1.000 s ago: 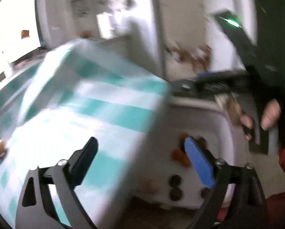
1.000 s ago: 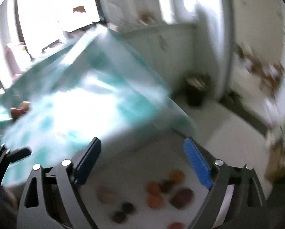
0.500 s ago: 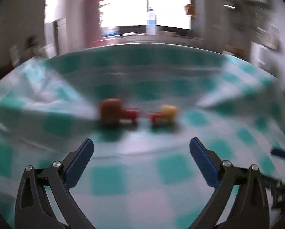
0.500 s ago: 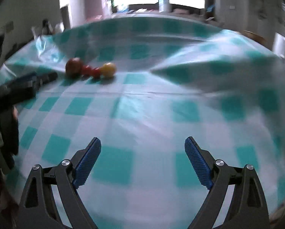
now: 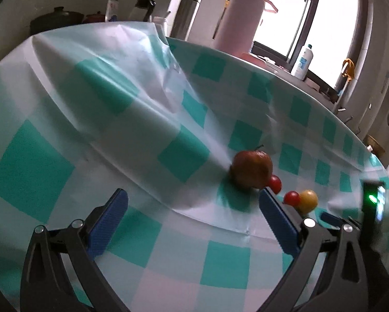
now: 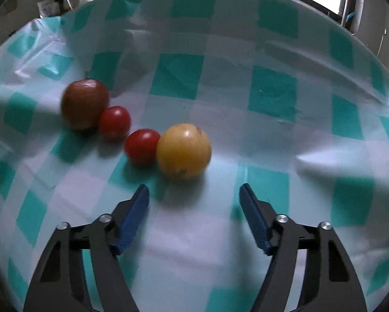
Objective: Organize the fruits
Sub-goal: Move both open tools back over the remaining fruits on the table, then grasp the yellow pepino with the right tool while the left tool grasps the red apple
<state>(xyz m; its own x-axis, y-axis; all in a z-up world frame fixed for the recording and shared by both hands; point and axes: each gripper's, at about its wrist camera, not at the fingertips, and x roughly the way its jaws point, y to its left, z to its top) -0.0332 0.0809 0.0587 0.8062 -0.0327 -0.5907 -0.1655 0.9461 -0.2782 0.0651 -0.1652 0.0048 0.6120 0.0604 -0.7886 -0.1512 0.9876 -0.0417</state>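
A row of fruits lies on the teal-and-white checked tablecloth (image 6: 272, 96): a reddish-brown apple (image 6: 84, 104), two small red tomatoes (image 6: 115, 121) (image 6: 142, 146) and a yellow round fruit (image 6: 184, 151). My right gripper (image 6: 194, 195) is open and empty, just short of the yellow fruit. In the left wrist view the apple (image 5: 252, 169), tomatoes (image 5: 275, 184) (image 5: 291, 197) and yellow fruit (image 5: 308, 200) sit ahead to the right. My left gripper (image 5: 190, 202) is open and empty, its right finger close beside the apple.
The cloth (image 5: 116, 98) is rumpled into raised folds at the left. Behind the table stand a pink jug (image 5: 240, 18), a steel flask (image 5: 185, 13), a dark pot (image 5: 55, 20) and a white bottle (image 5: 302, 61) by the window. The right gripper's body (image 5: 374, 202) shows a green light.
Both grippers have swung from the floor-side fruit bin to the table top and moved closer to the fruit row. The right gripper now sits just before the yellow fruit.
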